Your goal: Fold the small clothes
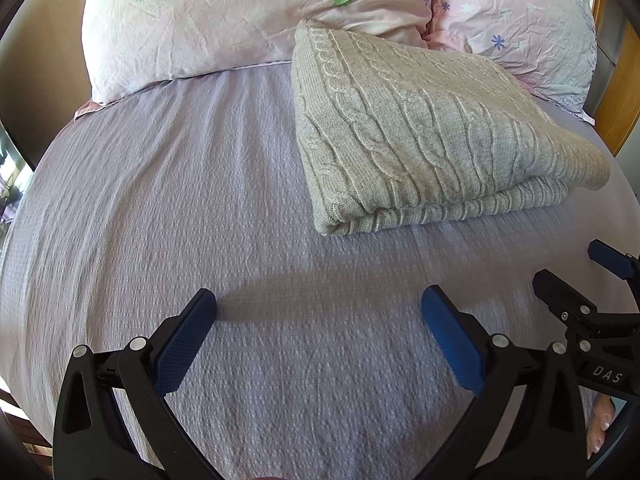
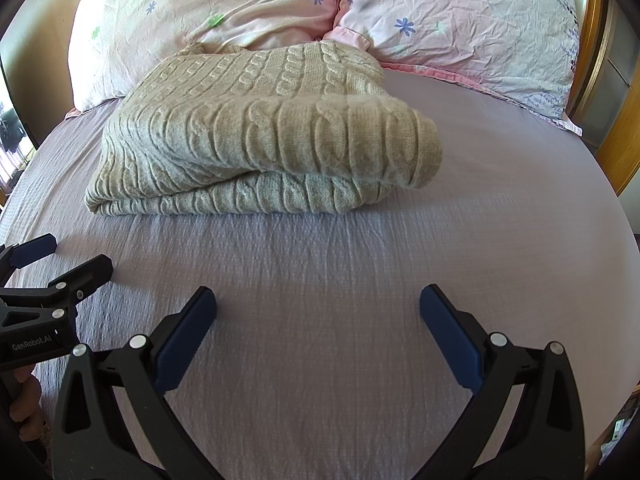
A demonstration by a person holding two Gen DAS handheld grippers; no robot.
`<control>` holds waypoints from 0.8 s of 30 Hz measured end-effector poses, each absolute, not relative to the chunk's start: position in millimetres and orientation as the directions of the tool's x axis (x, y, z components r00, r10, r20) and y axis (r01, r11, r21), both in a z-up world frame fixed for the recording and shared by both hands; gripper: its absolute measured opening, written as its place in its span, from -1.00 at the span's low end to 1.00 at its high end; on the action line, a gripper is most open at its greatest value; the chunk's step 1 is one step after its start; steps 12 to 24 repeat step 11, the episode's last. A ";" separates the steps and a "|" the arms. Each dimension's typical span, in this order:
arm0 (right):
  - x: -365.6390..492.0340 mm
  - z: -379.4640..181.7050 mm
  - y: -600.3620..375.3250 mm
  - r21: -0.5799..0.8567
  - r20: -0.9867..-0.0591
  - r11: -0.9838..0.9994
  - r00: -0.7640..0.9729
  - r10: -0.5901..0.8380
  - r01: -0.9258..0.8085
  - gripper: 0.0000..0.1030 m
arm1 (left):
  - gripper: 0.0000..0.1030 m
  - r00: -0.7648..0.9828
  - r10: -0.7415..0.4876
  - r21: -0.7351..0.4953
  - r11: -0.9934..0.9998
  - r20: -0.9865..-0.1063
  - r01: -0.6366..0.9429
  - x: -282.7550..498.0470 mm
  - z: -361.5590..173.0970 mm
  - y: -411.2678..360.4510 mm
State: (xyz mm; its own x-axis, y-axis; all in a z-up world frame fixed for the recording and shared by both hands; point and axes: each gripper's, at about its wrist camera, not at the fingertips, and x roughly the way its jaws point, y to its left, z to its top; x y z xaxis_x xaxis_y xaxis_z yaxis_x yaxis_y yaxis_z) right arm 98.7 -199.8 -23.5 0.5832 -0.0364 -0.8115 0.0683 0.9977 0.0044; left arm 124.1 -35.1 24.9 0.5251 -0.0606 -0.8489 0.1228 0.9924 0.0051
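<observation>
Beige-grey cable-knit sweater (image 2: 256,136) sits folded into a thick rectangular bundle on the lavender textured bedsheet (image 2: 320,320), far edge touching the pink floral pillows (image 2: 224,4) at the headboard end. Top layer bulges at its right rolled edge and overhangs the lower layer a bit, so the fold looks done but loose. Left gripper (image 1: 320,312) black frame with blue pads, jaws wide apart, nothing between them, hovering over bare sheet near the sweater's front edge. Right gripper (image 2: 318,308) same, wide apart and holding nothing, also short of the bundle. Each gripper shows at the edge of the other's view, so they sit side by side. Judgement: task near its end; if tidying, best to press the puffy right edge flat and square the layers, pinching both layers together so the top doesn't slide off; knit is soft, stretchy, springs back. Sheet lightly creased, could drag with the garment. Wooden bed frame (image 2: 624,128) at right, bright window area at far left, details unclear.
</observation>
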 end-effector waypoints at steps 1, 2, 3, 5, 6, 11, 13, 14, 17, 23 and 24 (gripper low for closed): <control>98.5 -23.5 -199.9 0.004 -0.811 0.998 0.583 -0.036 0.068 0.97 | 0.97 0.526 -0.061 0.005 0.992 -0.848 0.123 123.8 24.6 -34.7; 98.9 -23.4 -199.8 0.005 -0.812 0.998 0.583 -0.036 0.069 0.97 | 0.97 0.527 -0.061 0.005 0.992 -0.848 0.124 123.6 24.5 -34.7; 99.0 -23.4 -199.8 0.005 -0.812 0.998 0.583 -0.036 0.068 0.97 | 0.97 0.528 -0.061 0.006 0.992 -0.847 0.125 123.5 24.5 -34.9; 99.0 -23.3 -199.9 0.005 -0.812 0.998 0.583 -0.036 0.069 0.97 | 0.97 0.528 -0.062 0.006 0.992 -0.847 0.125 123.8 24.4 -34.5; 99.1 -23.3 -199.9 0.005 -0.812 0.998 0.583 -0.036 0.068 0.97 | 0.97 0.526 -0.061 0.006 0.992 -0.848 0.126 124.2 24.5 -34.6; 98.8 -23.4 -200.1 0.005 -0.811 0.998 0.583 -0.036 0.068 0.97 | 0.97 0.518 -0.060 0.006 0.992 -0.853 0.125 125.2 24.9 -35.0; 98.8 -23.4 -200.1 0.005 -0.811 0.998 0.583 -0.036 0.068 0.97 | 0.97 0.518 -0.060 0.006 0.992 -0.853 0.125 125.2 24.9 -35.0; 98.8 -23.4 -200.1 0.005 -0.811 0.998 0.583 -0.036 0.068 0.97 | 0.97 0.518 -0.060 0.006 0.992 -0.853 0.125 125.2 24.9 -35.0; 98.8 -23.4 -200.1 0.005 -0.811 0.998 0.583 -0.036 0.068 0.97 | 0.97 0.518 -0.060 0.006 0.992 -0.853 0.125 125.2 24.9 -35.0; 98.8 -23.4 -200.1 0.005 -0.811 0.998 0.583 -0.036 0.068 0.97 | 0.97 0.518 -0.060 0.006 0.992 -0.853 0.125 125.2 24.9 -35.0; 98.8 -23.4 -200.1 0.005 -0.811 0.998 0.583 -0.036 0.068 0.97 | 0.97 0.518 -0.060 0.006 0.992 -0.853 0.125 125.2 24.9 -35.0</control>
